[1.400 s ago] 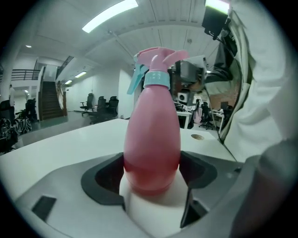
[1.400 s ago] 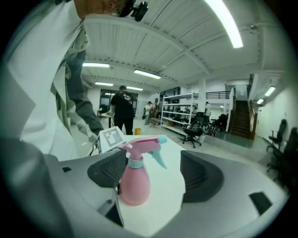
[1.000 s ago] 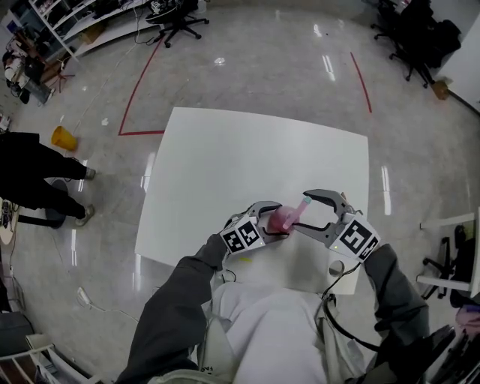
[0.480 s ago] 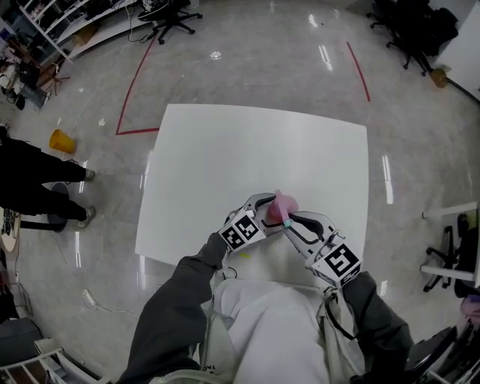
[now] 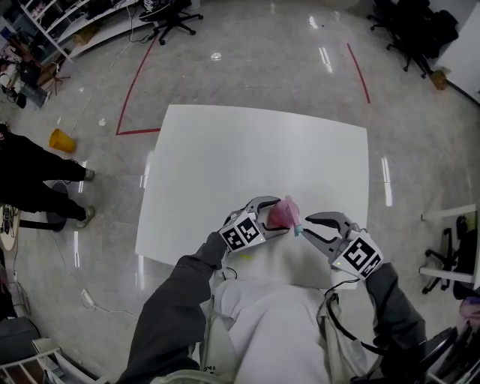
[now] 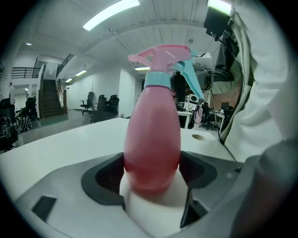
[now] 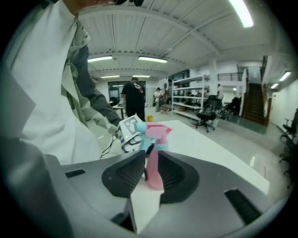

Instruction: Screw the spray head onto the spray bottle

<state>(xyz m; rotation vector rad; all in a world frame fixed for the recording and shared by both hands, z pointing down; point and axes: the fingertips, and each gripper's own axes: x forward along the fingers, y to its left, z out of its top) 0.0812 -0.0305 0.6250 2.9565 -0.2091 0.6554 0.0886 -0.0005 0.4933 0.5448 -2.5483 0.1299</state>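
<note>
A pink spray bottle (image 5: 280, 215) with a pink and teal spray head (image 6: 165, 60) on its neck is held over the near part of the white table (image 5: 247, 150). My left gripper (image 5: 277, 220) is shut on the bottle's body (image 6: 152, 139), pads pressed to both sides. My right gripper (image 5: 307, 227) sits just right of the teal trigger, apart from it. Its jaws are opening, with only a narrow gap and nothing between the pads. In the right gripper view the bottle (image 7: 153, 162) stands beyond the tips, with the spray head (image 7: 156, 132) in front of the left gripper's marker cube.
The table's near edge runs close to my body. A person in dark clothes (image 5: 30, 176) stands on the floor to the left, near a yellow object (image 5: 64, 139). An office chair (image 5: 176, 19) and red floor tape (image 5: 135, 90) lie beyond the table.
The right gripper closed from wide open onto the spray head, then came off it and drew back to the right. The left gripper kept holding the bottle in place.
</note>
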